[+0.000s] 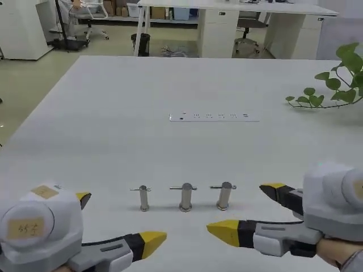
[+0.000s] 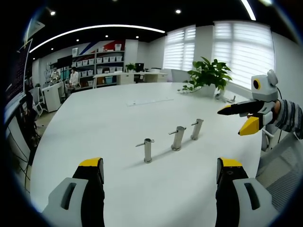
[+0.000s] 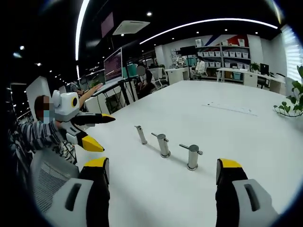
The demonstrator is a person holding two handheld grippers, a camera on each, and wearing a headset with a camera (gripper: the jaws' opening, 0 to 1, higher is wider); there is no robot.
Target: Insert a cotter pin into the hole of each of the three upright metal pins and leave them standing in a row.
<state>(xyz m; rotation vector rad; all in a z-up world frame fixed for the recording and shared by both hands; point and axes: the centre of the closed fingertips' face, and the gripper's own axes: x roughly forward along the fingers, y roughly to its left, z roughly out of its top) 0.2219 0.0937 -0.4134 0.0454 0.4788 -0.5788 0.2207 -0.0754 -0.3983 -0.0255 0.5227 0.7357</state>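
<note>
Metal pins [image 1: 186, 197], three in number, are seen standing upright in a straight row on the white table [image 1: 113, 102], toward 6 o'clock in the head view. A power strip [image 1: 214, 117] lies flat well beyond them at 12 o'clock, and a trailing plant [image 1: 334, 85] at 2 o'clock. A cotter pin [image 1: 183, 187] is passed crosswise through the head of the middle pin, and the like is seen on its neighbours at 9 and 3 o'clock. Every hole is therefore judged to be filled, and the task to be at or near its end. The pins are evenly spaced and apart from one another; the slight lean of the outer one may be owed to the lens.

The left gripper [image 1: 119, 218] is held at 8 o'clock of the row and the right gripper [image 1: 245, 208] at 4 o'clock, both drawn back toward the person and clear of the pins. This placing is judged to be chosen so that the finished row is not knocked and can be looked over. The jaws of both are spread wide. Nothing is carried between them and nothing is touched by their yellow tips. In each gripper view the row is framed ahead, well apart from that view's own jaws.
</note>
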